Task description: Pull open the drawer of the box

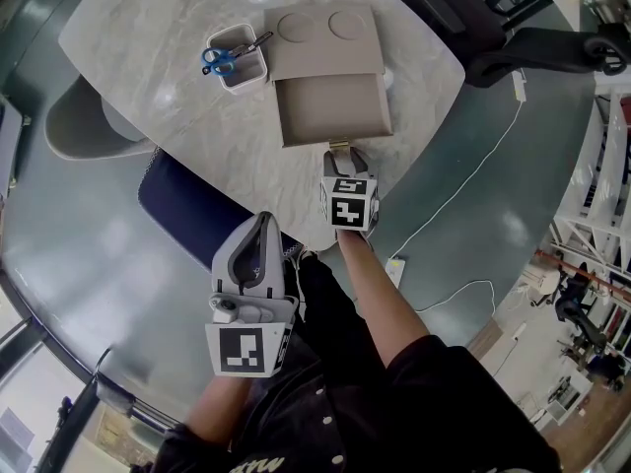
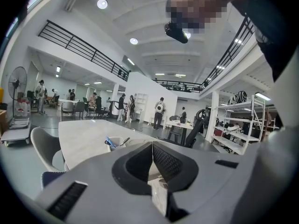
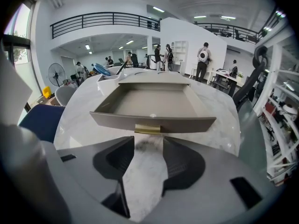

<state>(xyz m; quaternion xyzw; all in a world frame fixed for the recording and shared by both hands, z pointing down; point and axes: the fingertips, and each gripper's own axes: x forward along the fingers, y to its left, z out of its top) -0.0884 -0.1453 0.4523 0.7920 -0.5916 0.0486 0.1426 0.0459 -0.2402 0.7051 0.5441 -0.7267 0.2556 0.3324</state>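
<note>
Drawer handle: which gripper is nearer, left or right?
Right. The right gripper sits just short of the drawer handle, jaws open and not touching it. The left gripper hangs well back, off the table edge, shut.

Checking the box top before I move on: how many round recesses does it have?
2. One recess lies on the box top nearer the white tray, the other recess beside it, farther from the tray; both sit behind the open drawer. None appears hidden.

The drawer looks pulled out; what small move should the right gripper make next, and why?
Probably draw the right gripper back: the drawer already stands pulled out, and the open jaws sit just short of its gold handle, holding nothing.
</note>
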